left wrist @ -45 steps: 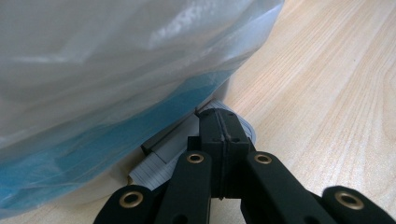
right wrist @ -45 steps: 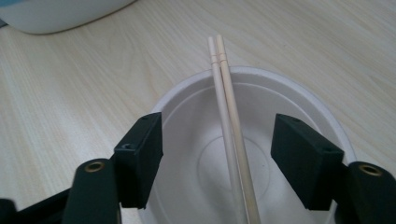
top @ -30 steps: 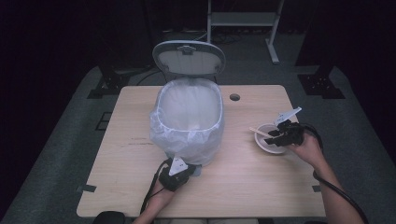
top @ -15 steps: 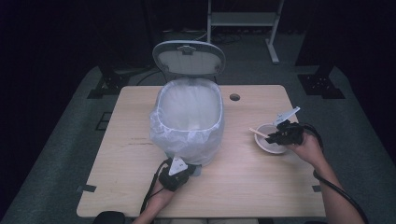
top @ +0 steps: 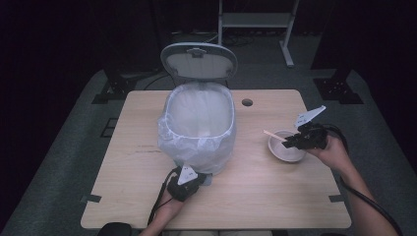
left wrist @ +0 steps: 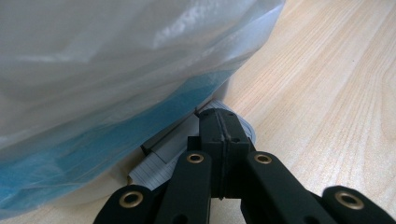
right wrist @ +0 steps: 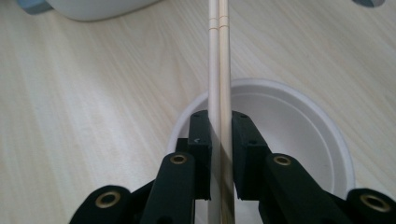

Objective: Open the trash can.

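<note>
Right tongs (right wrist: 219,154) clamp chopsticks (right wrist: 218,70) over the white bowl (top: 286,146) on the bench (top: 275,196). Left tongs (left wrist: 223,135) clenched at the base of the bag-lined bin (top: 197,129), lid (top: 199,60) up.

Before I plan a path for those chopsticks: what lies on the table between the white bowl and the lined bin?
Only bare wooden table separates the bowl from the bin in the high view; the chopsticks, clamped in the right gripper, jut over that stretch.
</note>
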### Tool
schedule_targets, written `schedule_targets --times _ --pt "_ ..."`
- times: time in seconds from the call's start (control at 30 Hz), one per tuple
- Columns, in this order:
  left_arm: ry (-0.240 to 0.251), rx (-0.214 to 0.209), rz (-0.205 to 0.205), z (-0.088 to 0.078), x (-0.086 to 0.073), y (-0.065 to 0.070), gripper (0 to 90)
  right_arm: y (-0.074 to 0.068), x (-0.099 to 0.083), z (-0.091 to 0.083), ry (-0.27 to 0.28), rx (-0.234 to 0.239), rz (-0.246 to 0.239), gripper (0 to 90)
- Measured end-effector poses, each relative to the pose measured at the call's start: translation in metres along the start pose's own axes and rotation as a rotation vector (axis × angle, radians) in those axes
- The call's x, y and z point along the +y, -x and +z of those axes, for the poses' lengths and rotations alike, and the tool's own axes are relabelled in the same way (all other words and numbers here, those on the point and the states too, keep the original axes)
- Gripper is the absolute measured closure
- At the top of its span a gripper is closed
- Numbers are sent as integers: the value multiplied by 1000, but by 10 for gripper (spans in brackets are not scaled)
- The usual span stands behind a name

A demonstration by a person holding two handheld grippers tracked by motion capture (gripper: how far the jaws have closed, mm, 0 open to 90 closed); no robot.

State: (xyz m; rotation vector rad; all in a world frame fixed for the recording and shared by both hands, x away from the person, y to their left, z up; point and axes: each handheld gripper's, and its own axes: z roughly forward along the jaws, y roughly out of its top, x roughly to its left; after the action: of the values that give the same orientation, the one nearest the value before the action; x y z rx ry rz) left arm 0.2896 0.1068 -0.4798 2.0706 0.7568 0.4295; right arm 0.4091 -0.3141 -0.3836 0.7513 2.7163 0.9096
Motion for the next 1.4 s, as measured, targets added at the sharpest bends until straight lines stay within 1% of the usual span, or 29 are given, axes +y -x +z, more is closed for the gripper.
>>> schedule_targets --times 0.07,0.13,0.17,0.2,0.23,0.27,0.3,0.33,0.37,0.4,0.43,0.47,0.5,0.53,0.57,0.63,0.67,0.7,0.73,0.77,0.93,1.03,1.07,1.1,1.17,1.27,1.33,1.37,1.4 --pt "0 0 -1 0 0 0 900 -4 7 -12 7 15 -9 787" --pt "-1 -1 -2 0 0 0 900 -6 10 -16 13 21 -15 787" --pt "-2 -1 -2 0 0 0 900 -9 16 -24 25 35 -22 787" --pt "-2 -1 -2 0 0 0 900 -9 16 -24 25 35 -22 787" --pt "2 -2 -7 0 0 0 900 -13 23 -33 39 46 -33 787" --pt "4 -1 -10 0 0 0 900 -13 23 -33 39 46 -33 787" --pt "4 -1 2 0 0 0 900 -17 30 -40 53 53 -49 787" --pt "4 -1 2 0 0 0 900 -17 30 -40 53 53 -49 787" --pt "4 -1 1 0 0 0 900 -21 37 -47 64 61 -55 787" --pt "4 -1 1 0 0 0 900 -21 37 -47 64 61 -55 787" --pt "5 -1 1 0 0 0 900 -24 44 -54 71 65 -66 788" --pt "5 -1 1 0 0 0 900 -24 44 -54 71 65 -66 788" --pt "3 -2 2 0 0 0 900 -27 50 -61 78 72 -76 788" --pt "3 -2 2 0 0 0 900 -27 50 -61 78 72 -76 788" --pt "0 -2 0 0 1 0 900 -29 56 -69 89 73 -87 788" --pt "2 -1 0 0 1 0 900 -31 60 -73 94 75 -87 787" --pt "-1 -2 -1 0 1 -1 900 -32 63 -77 100 79 -98 788" --pt "1 -3 -5 0 1 -1 900 -36 70 -85 118 86 -111 788" --pt "1 -3 -5 0 1 -1 900 -36 70 -85 118 86 -111 788" --pt "1 -3 -5 0 0 0 900 -41 78 -93 126 86 -125 788" --pt "-1 -1 -2 0 0 0 900 -53 100 -112 147 97 -163 788" --pt "-4 -1 0 0 1 0 900 -62 114 -121 153 105 -189 788" --pt "-4 -1 0 0 1 0 900 -62 114 -121 153 105 -189 788" --pt "-3 -2 0 0 1 0 900 -68 124 -125 154 113 -204 788" --pt "-3 -1 0 0 1 -1 900 -73 134 -129 161 124 -221 788" --pt "1 -3 -4 0 0 -1 900 -80 148 -133 162 136 -243 788" --pt "2 -3 -3 0 0 -1 900 -81 151 -134 160 140 -245 788" --pt "3 -4 -3 0 0 -1 900 -86 161 -135 150 142 -261 788" --pt "2 -5 -2 0 0 -1 900 -86 161 -135 150 142 -261 788"
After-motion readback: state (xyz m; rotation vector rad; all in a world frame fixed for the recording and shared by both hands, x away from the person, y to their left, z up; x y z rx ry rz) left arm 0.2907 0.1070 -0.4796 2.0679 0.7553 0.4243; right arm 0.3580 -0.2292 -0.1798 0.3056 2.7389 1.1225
